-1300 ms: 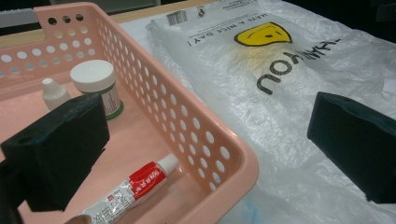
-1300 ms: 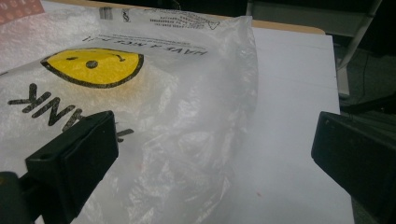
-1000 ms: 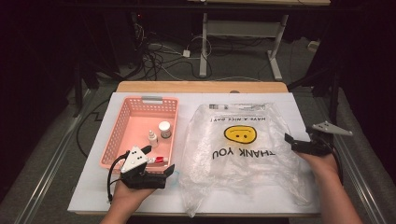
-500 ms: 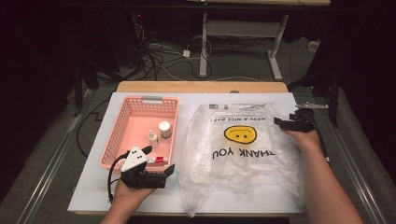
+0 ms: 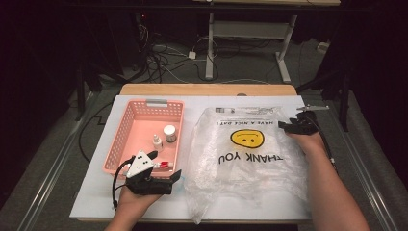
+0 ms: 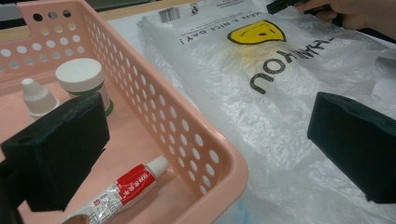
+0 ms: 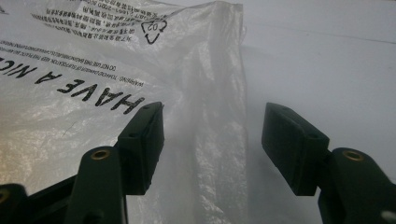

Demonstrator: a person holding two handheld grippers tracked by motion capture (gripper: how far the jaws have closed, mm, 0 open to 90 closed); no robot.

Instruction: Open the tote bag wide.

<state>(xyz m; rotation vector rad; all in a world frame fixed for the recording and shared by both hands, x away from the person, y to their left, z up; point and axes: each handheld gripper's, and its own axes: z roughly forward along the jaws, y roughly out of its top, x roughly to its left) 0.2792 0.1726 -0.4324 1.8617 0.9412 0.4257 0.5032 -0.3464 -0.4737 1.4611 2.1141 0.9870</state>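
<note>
A clear plastic bag (image 5: 245, 154) with a yellow smiley and "THANK YOU" print lies flat on the white table. My right gripper (image 5: 284, 126) sits low at its far right edge. In the right gripper view the bag's folded side edge (image 7: 219, 93) lies between the jaws of the right gripper (image 7: 212, 140). The jaws have just been closing, but both pads stand clear of the plastic. My left gripper (image 5: 165, 164) rests open at the near right corner of the pink basket (image 5: 144, 103), straddling the basket's rim (image 6: 187, 130).
The basket holds a white-capped jar (image 5: 169, 133), a small dropper bottle (image 5: 157, 141) and a red-and-white tube (image 5: 161, 164). The table's wooden far edge (image 5: 207, 89) lies beyond the bag. Cables and a desk frame stand on the floor behind.
My right hand has moved inward and away to the bag's far right edge and dropped lower, with its jaws narrower than before. The left hand has stayed put.
</note>
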